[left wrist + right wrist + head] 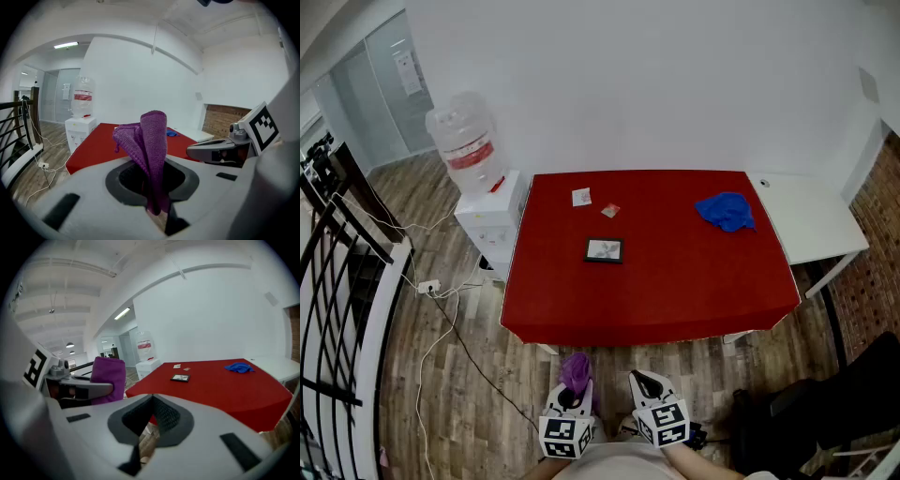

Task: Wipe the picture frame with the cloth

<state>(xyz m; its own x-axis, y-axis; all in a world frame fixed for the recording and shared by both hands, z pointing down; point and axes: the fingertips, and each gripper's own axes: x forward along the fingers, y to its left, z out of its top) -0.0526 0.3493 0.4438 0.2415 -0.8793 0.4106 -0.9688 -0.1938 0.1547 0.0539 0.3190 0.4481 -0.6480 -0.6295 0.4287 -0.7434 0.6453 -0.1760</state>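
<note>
While left tool [153,190] clamps bunched purple cloth [150,140] | right tool [149,423] closed, empty | dark-edged picture frame [604,250] lies flat

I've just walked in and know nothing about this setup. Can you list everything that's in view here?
Table: one, red, middle of the room.
Picture frame: one, black, flat on the table, left of centre.
Small cards: two, one white and one pinkish, beyond the frame.
Blue cloth: one, bunched, far right of the table.
Side table: one, white, at the red table's right.
Water dispenser: one, white with a clear bottle, left of the table.
Power strip: one, white, with cables, on the wood floor.
Railing: one, black, far left.
Purple cloth: one, in the left gripper.
Left gripper: shut on the purple cloth.
Right gripper: jaws together, empty.
</note>
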